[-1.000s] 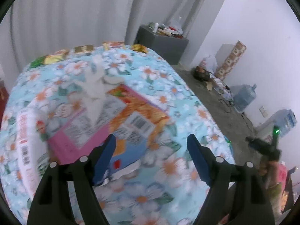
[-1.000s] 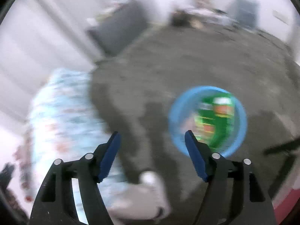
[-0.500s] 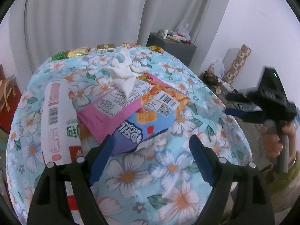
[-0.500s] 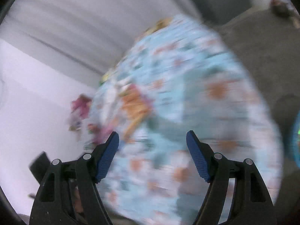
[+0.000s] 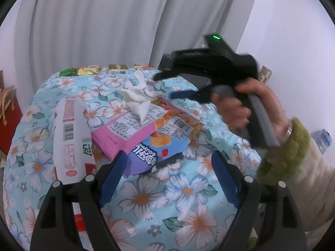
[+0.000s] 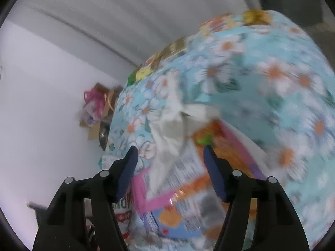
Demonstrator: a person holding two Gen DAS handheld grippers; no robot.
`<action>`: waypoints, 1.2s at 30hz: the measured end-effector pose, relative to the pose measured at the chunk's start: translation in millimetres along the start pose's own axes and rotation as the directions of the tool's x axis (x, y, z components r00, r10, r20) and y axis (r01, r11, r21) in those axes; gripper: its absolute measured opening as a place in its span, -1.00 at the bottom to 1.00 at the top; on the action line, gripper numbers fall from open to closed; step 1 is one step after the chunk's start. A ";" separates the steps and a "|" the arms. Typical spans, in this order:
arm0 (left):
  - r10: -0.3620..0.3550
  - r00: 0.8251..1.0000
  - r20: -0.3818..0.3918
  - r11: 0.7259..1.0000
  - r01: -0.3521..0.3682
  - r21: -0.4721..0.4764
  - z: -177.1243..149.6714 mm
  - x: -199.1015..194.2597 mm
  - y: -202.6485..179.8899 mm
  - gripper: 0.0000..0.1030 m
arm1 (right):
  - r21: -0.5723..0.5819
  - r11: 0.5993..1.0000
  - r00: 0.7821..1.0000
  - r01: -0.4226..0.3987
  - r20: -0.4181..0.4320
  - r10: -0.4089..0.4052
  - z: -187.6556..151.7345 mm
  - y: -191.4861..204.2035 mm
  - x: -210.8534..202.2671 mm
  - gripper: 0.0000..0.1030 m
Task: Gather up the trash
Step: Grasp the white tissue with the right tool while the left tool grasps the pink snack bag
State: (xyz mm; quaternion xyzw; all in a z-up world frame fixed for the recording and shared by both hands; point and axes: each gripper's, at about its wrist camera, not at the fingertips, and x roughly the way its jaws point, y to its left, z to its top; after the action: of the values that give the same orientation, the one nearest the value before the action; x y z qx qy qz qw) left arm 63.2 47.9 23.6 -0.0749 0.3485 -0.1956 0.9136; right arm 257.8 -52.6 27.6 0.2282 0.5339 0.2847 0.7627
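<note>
On the floral tablecloth [image 5: 184, 190] lies a crumpled white tissue [image 5: 136, 98] on top of a pink snack bag [image 5: 125, 129]. An orange and purple bag [image 5: 161, 146] sits under the pink one, and a long white wrapper [image 5: 71, 138] lies to the left. My left gripper [image 5: 167, 161] hovers open just short of the purple bag, nothing between its fingers. My right gripper [image 5: 164, 85], held by a hand [image 5: 240, 106] in a green-cuffed sleeve, points at the tissue [image 6: 171, 129]. In its blurred wrist view the right gripper [image 6: 169, 152] has its jaws closing with the tissue just ahead, not pressed.
Several small wrapped snacks [image 5: 88, 70] line the table's far edge before a grey curtain [image 5: 104, 21]. A dark cabinet [image 5: 167, 59] stands behind the table. A red bag [image 5: 8, 108] is at the left and cluttered boxes [image 6: 94, 108] stand by the wall.
The right gripper swung from above a blue basin on the floor to the table and now sits over the tissue, jaws narrower. The left gripper drew back slightly from the bags.
</note>
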 end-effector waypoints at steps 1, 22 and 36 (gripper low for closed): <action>0.000 1.000 -0.001 1.000 0.000 0.003 -1.3 -0.5 -0.5 0.56 | -0.033 0.999 0.999 0.037 -0.003 -0.037 4.5 8.7 10.3 0.13; -0.027 0.999 -0.044 0.998 0.029 0.047 -12.2 7.6 -2.1 0.56 | -0.076 0.997 0.989 0.019 0.149 -0.007 -31.3 1.8 -80.9 -0.91; 0.033 0.994 -0.106 0.988 -0.017 0.151 -19.1 28.0 -28.4 0.56 | 0.233 0.972 0.987 -0.028 0.161 -0.010 -151.5 -107.7 -113.3 -0.80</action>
State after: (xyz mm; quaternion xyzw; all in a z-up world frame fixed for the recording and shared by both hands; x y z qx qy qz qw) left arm 60.9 10.5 0.2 0.0090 0.3826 -0.2136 0.8988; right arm 105.0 -201.8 -14.4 0.3412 0.4993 0.2040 0.7698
